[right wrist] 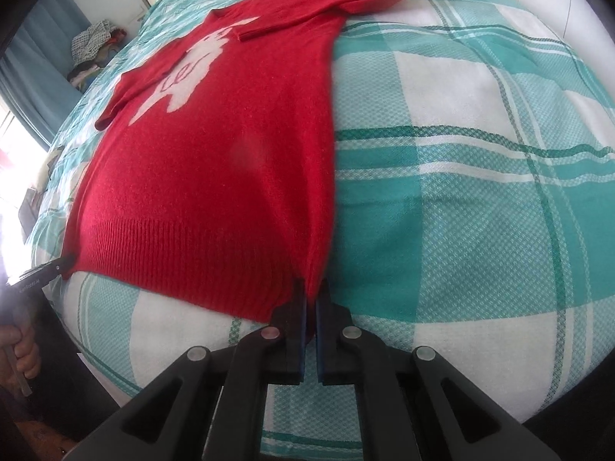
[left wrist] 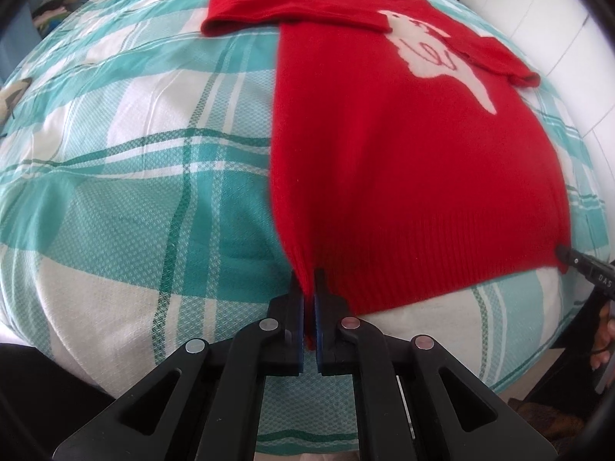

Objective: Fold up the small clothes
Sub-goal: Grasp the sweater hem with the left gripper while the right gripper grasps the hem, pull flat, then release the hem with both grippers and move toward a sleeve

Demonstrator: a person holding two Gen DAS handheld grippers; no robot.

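Both grippers were clamped on the ribbed hem of the red sweater (left wrist: 403,146), one at each bottom corner. On my left, the left gripper (left wrist: 309,280) had its jaws pressed together on the sweater's left hem corner, the knit pinched between the blue pads (left wrist: 301,330) and drawn up slightly into a ridge. Left of that edge lay bare bedspread (left wrist: 134,192), a teal and white check with dark green lines.

Moving right, the sweater lay face up and mostly flat on the bedspread, hem toward me and neck at the far side. One sleeve (left wrist: 269,11) was folded across the upper chest, and the white animal design (left wrist: 434,57) showed on the front, partly covered by the sleeves. From the right wrist view the other sleeve (right wrist: 115,107) sat over the far side of the design.

Further right, the right gripper (right wrist: 310,288) was closed the same way on the right hem corner, fabric caught between its fingers. Its tip (left wrist: 567,255) also showed in the left wrist view at that corner. Beyond the bed, a pile of clothes (right wrist: 94,50) sat beside a blue curtain (right wrist: 34,77).
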